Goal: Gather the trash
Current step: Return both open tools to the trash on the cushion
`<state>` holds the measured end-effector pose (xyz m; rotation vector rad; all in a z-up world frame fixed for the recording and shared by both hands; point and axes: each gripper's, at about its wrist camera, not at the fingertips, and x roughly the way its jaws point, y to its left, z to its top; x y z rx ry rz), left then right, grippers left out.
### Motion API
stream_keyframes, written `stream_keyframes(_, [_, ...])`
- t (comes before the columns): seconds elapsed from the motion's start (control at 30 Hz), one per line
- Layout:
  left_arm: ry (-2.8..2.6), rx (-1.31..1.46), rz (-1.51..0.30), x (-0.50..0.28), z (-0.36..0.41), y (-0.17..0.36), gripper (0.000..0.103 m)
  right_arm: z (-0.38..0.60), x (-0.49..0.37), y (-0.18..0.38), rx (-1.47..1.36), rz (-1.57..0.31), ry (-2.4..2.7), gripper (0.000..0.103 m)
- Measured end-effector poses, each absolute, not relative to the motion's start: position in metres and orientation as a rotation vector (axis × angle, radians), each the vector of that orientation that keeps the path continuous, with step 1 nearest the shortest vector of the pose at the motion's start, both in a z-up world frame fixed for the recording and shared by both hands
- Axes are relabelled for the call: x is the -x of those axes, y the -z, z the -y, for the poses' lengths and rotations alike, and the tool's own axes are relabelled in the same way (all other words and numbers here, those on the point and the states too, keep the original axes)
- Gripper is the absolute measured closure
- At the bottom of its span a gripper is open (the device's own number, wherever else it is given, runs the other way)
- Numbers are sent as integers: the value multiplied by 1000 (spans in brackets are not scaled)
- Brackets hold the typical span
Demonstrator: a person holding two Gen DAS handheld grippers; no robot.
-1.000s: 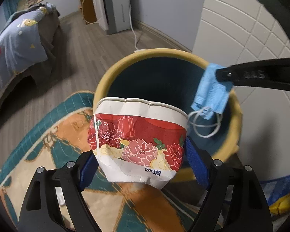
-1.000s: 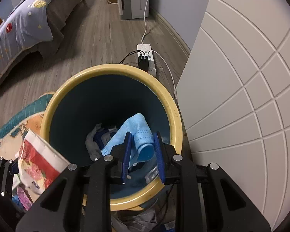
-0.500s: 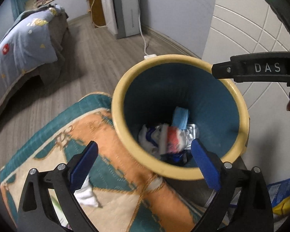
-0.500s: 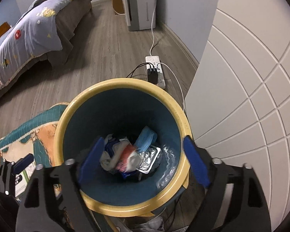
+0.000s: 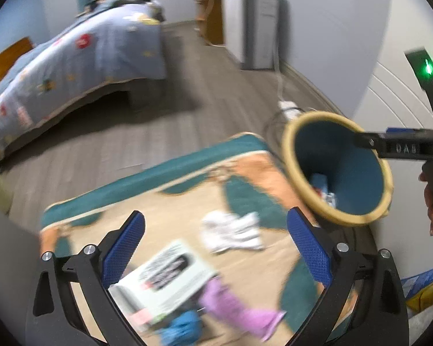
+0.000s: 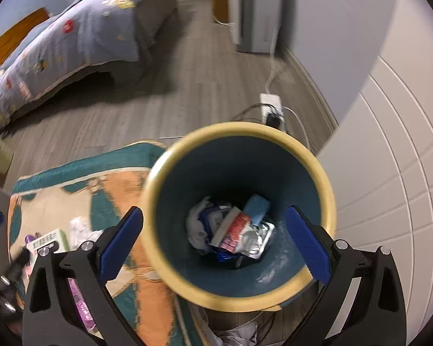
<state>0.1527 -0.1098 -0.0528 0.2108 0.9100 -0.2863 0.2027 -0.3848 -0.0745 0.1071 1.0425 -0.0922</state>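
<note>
My right gripper [image 6: 215,239] has just sprung wide and holds nothing; the blue mask it pinched a second ago now lies in the bin [image 6: 329,199] with the floral wrapper [image 6: 235,230] I dropped from my left gripper [image 5: 215,245], also spread and empty. Two pieces done. More trash waits on the rug [image 5: 187,201]: a crumpled white tissue [image 5: 231,232], a printed box [image 5: 164,279], a purple wrapper [image 5: 236,308], all blurred.

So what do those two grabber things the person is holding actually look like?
Both match: the left gripper and right gripper have black plastic frames with silver screws and two fingers faced with textured blue pads. The right one's side bears white lettering and a green light.
</note>
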Motion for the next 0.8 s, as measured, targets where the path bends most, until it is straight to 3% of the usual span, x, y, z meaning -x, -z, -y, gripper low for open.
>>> stream_keyframes(0.3, [121, -112, -908, -109, 14, 37, 5, 321, -200, 63, 17, -1026, -35, 6])
stream_keyframes(0.8, [82, -142, -983, -58, -13, 84, 5, 228, -146, 61, 98, -1070, -117, 6])
